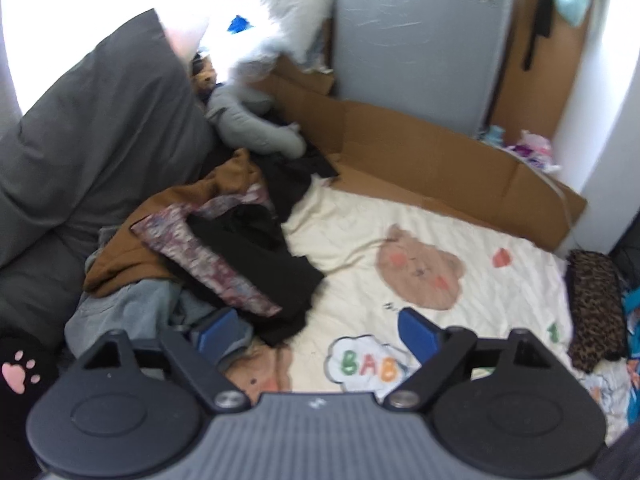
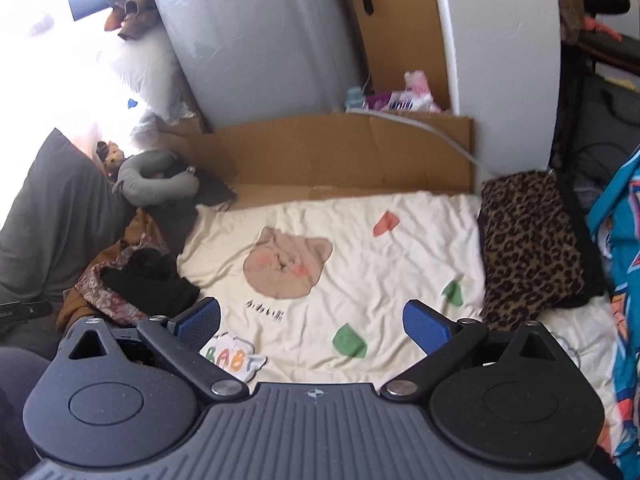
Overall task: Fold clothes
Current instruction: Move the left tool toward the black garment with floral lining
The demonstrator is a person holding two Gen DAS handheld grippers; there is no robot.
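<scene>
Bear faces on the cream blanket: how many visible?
2. One full bear face sits mid-blanket, beyond both open grippers. A second bear face is partly visible at the near edge, half hidden by the left gripper and clothes pile. More may be covered.

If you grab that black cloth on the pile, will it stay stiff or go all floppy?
Probably floppy: the black garment lies crumpled and draped over the clothes pile. It looks thin, so likely light. It may drag the patterned cloth beneath along.

Both grippers hang side by side, the left gripper (image 1: 316, 334) and right gripper (image 2: 312, 320) spread wide, holding nothing.
</scene>
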